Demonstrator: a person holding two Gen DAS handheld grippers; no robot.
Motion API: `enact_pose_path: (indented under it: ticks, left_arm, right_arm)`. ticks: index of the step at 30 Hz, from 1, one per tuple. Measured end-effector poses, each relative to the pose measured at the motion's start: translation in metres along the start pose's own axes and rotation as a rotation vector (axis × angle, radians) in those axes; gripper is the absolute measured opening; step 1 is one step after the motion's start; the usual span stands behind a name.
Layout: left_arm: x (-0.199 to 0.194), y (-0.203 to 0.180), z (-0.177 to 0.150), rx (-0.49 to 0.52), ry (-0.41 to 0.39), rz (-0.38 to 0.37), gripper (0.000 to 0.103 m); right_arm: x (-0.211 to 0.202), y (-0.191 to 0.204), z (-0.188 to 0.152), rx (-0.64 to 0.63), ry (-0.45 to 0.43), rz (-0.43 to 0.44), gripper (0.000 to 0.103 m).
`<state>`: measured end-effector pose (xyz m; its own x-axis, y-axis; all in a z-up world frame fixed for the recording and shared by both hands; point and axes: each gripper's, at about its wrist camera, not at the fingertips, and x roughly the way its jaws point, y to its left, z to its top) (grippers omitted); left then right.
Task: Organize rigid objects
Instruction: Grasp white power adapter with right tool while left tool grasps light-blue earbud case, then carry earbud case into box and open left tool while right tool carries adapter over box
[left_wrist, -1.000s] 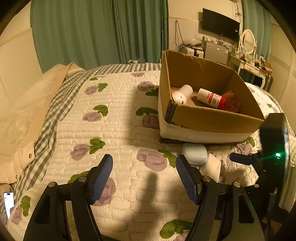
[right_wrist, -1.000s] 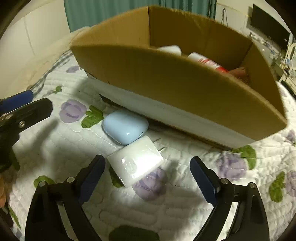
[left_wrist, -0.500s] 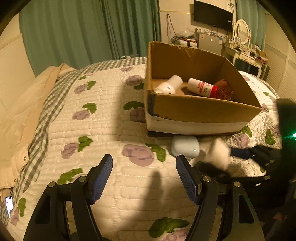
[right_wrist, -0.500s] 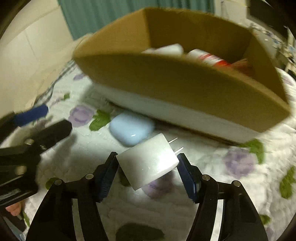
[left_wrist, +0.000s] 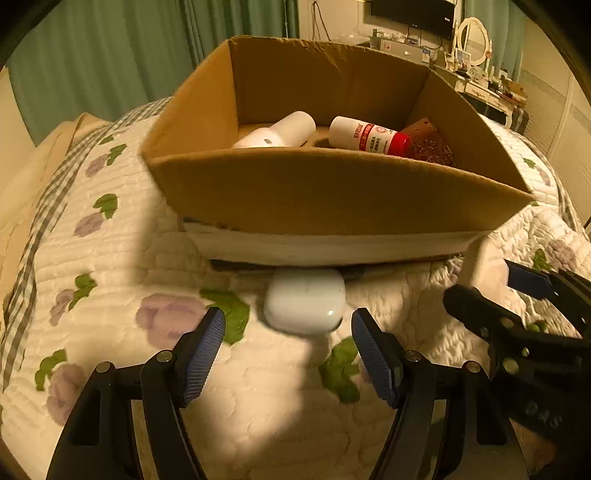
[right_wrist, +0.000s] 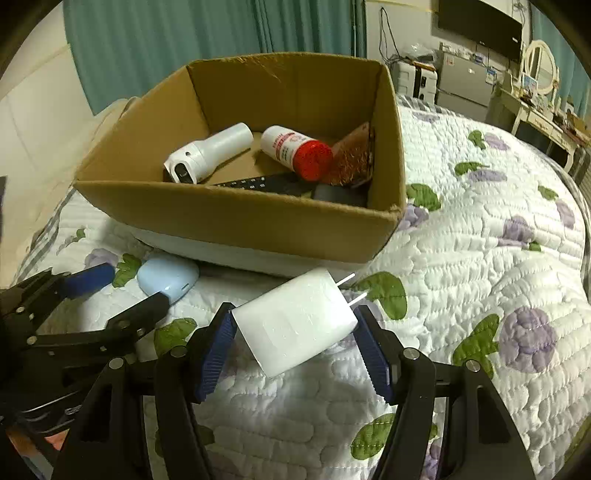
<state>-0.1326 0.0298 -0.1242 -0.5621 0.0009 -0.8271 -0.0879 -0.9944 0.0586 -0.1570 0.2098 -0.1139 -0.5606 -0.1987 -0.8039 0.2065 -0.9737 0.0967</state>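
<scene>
My right gripper (right_wrist: 295, 339) is shut on a white charger plug (right_wrist: 295, 321), held above the quilt in front of the cardboard box (right_wrist: 240, 218), prongs pointing to the box. My left gripper (left_wrist: 288, 354) is open, its fingers on either side of a pale blue earbud case (left_wrist: 304, 301) that lies on the quilt against the box front (left_wrist: 332, 199). The case also shows in the right wrist view (right_wrist: 166, 277). In the box lie a white torch-like device (right_wrist: 207, 153), a red-capped bottle (right_wrist: 295, 149), a dark remote (right_wrist: 255, 182) and a reddish-brown packet (right_wrist: 352, 157).
The box stands on a bed with a white floral quilt (right_wrist: 480, 240). A beige blanket (left_wrist: 22, 192) lies at the left edge. Green curtains (left_wrist: 110, 55), a dresser with a mirror (left_wrist: 472, 37) and a TV (right_wrist: 480, 18) are behind the bed.
My right gripper closed on the charger plug and lifted it off the quilt, moving right. My left gripper moved forward to the earbud case, which now lies between its open fingers.
</scene>
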Motion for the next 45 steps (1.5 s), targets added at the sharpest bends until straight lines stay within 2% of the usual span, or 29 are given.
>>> enact_pose_path:
  ticks: [8, 11, 12, 16, 23, 29, 38, 45]
  left_arm:
    - [0.024, -0.013, 0.005, 0.044, 0.019, 0.039, 0.074]
    - [0.023, -0.015, 0.002, 0.058, 0.011, 0.024, 0.069]
    - [0.021, -0.014, 0.002, 0.058, 0.008, 0.017, 0.053]
    - [0.014, -0.015, -0.002, 0.066, 0.005, 0.0, 0.051]
    - [-0.024, -0.015, -0.016, 0.058, -0.038, -0.015, 0.051]
    - [-0.065, -0.014, -0.033, 0.038, -0.072, -0.033, 0.051]
    - [-0.124, -0.018, -0.009, 0.018, -0.19, -0.05, 0.051]
    - [-0.16, -0.015, 0.028, 0.002, -0.292, -0.056, 0.051]
  right_arm:
    - [0.014, -0.004, 0.006, 0.036, 0.023, -0.002, 0.064]
    - [0.013, -0.004, 0.006, 0.04, 0.024, -0.009, 0.064]
    - [0.013, -0.005, 0.006, 0.043, 0.024, -0.01, 0.064]
    - [0.007, -0.004, 0.004, 0.035, 0.016, -0.022, 0.064]
    - [-0.02, -0.004, 0.001, 0.019, -0.019, -0.055, 0.064]
    - [-0.062, -0.005, -0.005, 0.016, -0.062, -0.058, 0.064]
    - [-0.127, 0.002, 0.002, -0.01, -0.164, -0.024, 0.064]
    - [-0.163, 0.006, 0.05, -0.078, -0.265, -0.011, 0.064]
